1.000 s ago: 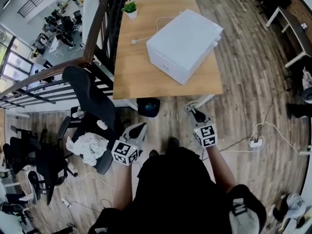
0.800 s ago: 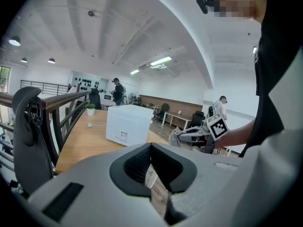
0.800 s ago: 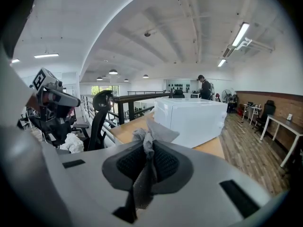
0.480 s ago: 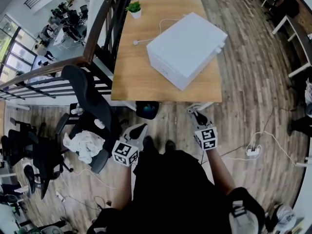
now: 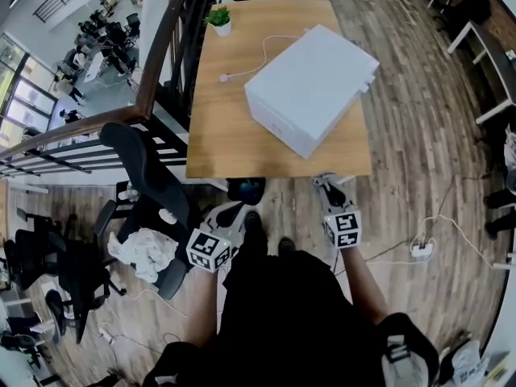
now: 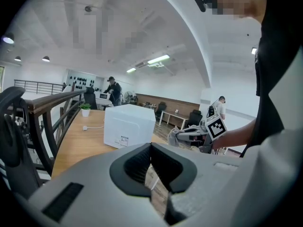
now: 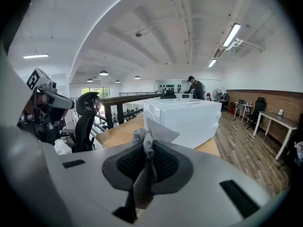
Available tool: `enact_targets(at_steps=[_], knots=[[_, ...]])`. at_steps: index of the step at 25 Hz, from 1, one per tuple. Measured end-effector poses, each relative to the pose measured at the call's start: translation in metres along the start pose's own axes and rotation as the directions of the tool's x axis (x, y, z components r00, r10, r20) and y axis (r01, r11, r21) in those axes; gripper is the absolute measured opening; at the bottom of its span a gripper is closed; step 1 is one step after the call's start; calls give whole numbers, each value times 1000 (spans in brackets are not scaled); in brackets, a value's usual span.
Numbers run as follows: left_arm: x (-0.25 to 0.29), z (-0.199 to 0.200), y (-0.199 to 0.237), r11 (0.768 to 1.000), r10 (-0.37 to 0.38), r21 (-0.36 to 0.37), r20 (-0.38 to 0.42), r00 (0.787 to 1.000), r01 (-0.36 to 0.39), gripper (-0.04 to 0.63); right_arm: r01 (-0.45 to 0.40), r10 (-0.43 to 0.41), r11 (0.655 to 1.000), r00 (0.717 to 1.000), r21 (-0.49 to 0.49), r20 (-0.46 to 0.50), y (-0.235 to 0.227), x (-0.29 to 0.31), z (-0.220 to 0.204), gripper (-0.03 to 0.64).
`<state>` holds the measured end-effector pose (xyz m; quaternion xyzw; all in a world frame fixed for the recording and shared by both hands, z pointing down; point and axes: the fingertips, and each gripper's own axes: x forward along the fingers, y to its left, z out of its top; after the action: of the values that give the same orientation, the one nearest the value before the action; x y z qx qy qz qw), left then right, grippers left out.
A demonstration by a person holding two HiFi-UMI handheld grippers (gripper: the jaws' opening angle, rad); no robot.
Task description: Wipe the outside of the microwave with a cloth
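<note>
Two small steps closer than a second ago: right gripper pinching the cloth, left gripper pressed together empty, microwave on the table ahead, wiping not yet started.

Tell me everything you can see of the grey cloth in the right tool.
The grey cloth is thin, soft-looking fabric, pinched between the shut jaws of the right tool. A crumpled tuft with one flat flap pokes out past the jaw tips, and a narrow tail trails down between the jaws. It is held in the air short of the white box-shaped microwave, touching only the tool. Whether it is damp cannot be told.
</note>
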<state>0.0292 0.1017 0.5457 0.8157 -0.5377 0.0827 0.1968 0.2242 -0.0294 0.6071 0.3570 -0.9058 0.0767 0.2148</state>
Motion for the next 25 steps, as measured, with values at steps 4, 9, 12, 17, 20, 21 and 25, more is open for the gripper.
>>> enact_targets(at_steps=[4, 9, 12, 17, 20, 21, 25], knots=[[6, 11, 26, 1000, -24, 9, 2, 1000, 24, 0, 21, -21, 1000, 1000, 8, -13, 6, 20, 8, 32], [13, 22, 56, 998, -68, 8, -13, 998, 68, 0, 63, -62, 997, 998, 42, -4, 6, 42, 20, 32], [19, 29, 72, 995, -100, 9, -22, 995, 100, 0, 95, -95, 993, 995, 68, -3, 6, 54, 28, 31], [35, 41, 93, 987, -161, 20, -30, 986, 162, 0, 162, -163, 983, 987, 85, 6, -3, 74, 49, 32], [46, 49, 106, 980, -197, 26, -30, 980, 198, 0, 202, -204, 974, 979, 101, 9, -9, 86, 56, 32], [49, 50, 110, 978, -206, 29, -35, 978, 207, 0, 214, -216, 971, 976, 104, 7, -11, 90, 56, 32], [54, 58, 119, 969, -243, 38, -47, 969, 244, 0, 266, -267, 956, 964, 120, -8, -19, 96, 61, 31]])
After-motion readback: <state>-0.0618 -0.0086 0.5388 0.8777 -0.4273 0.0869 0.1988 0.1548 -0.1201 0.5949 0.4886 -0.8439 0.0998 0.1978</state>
